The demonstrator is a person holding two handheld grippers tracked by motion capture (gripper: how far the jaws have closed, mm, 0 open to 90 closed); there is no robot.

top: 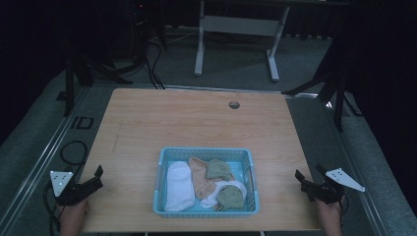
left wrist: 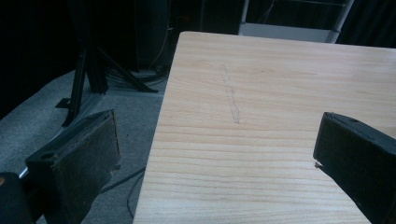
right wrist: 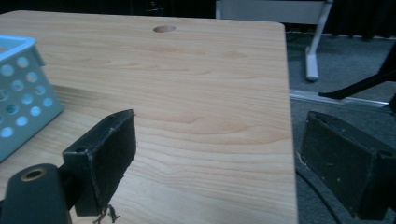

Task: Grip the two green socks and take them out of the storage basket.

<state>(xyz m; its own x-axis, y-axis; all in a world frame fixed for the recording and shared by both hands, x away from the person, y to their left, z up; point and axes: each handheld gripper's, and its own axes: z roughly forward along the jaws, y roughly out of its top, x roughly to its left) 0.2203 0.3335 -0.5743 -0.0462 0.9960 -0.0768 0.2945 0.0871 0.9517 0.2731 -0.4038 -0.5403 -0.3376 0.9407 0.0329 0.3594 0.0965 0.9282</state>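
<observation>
Handling: soft, light white folded cloth (top: 178,186) in blue perforated plastic basket (top: 162,160) wanted pinching mid-fold
Tongs: left tongs (top: 96,178) and right tongs (top: 301,181) stood wide, empty

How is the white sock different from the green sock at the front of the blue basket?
The white sock is plain white; the green sock is olive green. The white sock lies stretched out long along the left side of the basket, while the green sock sits bunched in the front right corner and looks smaller. Both lie inside the basket, untouched by either gripper.
</observation>
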